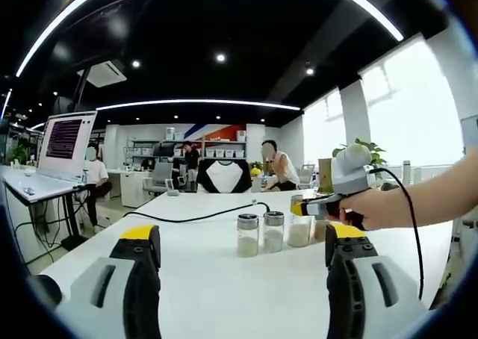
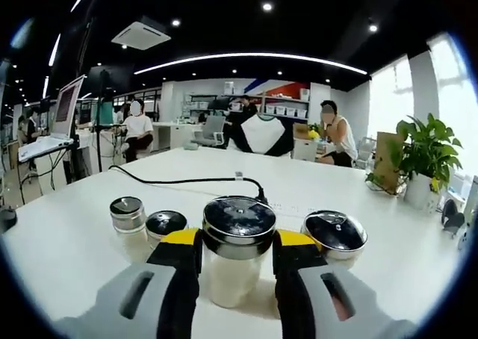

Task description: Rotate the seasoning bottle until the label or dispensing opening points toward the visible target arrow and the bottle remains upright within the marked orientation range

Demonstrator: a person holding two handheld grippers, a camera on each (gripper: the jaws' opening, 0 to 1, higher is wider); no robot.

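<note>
A glass seasoning bottle (image 2: pixel 237 258) with a shiny metal lid stands upright on the white table (image 2: pixel 67 257), and my right gripper (image 2: pixel 237 243) is shut on it, one yellow-tipped jaw pressed against each side. From the left gripper view the same bottle (image 1: pixel 299 230) is at the right of a short row, with the right gripper (image 1: pixel 305 205) held on it by a person's hand (image 1: pixel 377 208). My left gripper (image 1: pixel 240 238) hangs open above the near table, jaws wide apart with nothing between them, short of the row.
Two smaller bottles (image 2: pixel 128 221) (image 2: pixel 165 226) stand left of the held one and a wider jar (image 2: pixel 334 237) to its right. A black cable (image 2: pixel 187 180) runs across the table. A laptop (image 1: pixel 66 139) on a stand is at the left, a potted plant (image 2: pixel 426 156) at the right, people at the back.
</note>
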